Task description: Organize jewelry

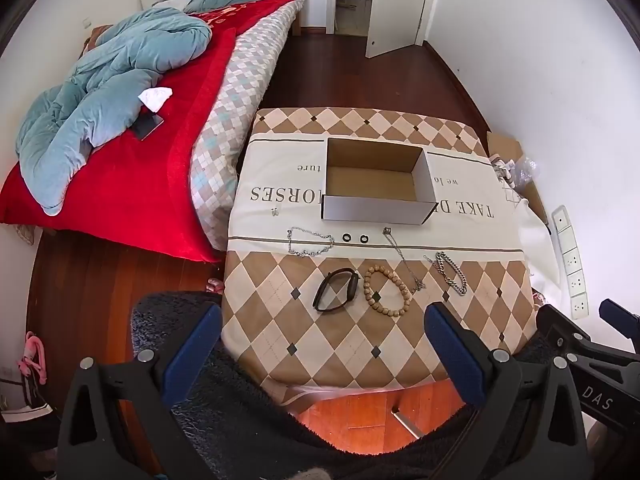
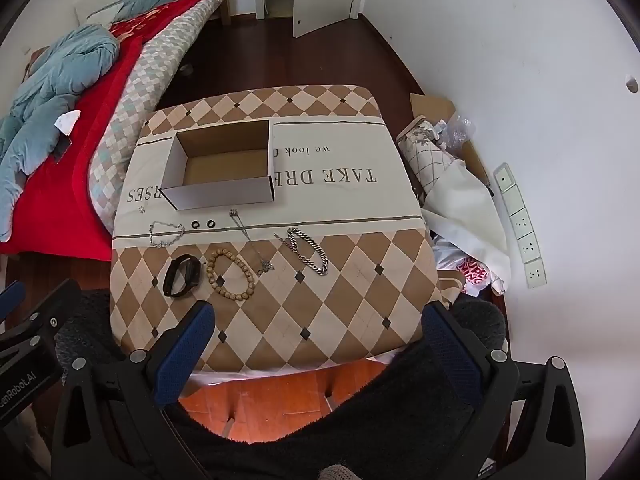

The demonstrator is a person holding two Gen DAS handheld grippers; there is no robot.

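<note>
Blue-padded, our left hand-held gripper (image 1: 324,344) and right hand-held gripper (image 2: 318,340) both gape wide, holding nothing, short of the jewelry (image 2: 230,270) lying before the cardboard box (image 2: 224,192) on the table (image 2: 340,300).

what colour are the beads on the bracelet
Light tan, wood-like beads; clearest in the left wrist view.

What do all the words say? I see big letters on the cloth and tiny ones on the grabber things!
"TAKE D… …ORSES": big letters on the cloth, upside down to the camera, middle hidden by the cardboard box.
"TAKE DRE… …SES": same line, right wrist view.
"we look f…": smaller line on the cloth, cut off by the box.
"…ture": end of that line, left wrist view.
"DAS": on the right gripper.
"…enRobot.AI": on the left gripper, start cut off.
</note>
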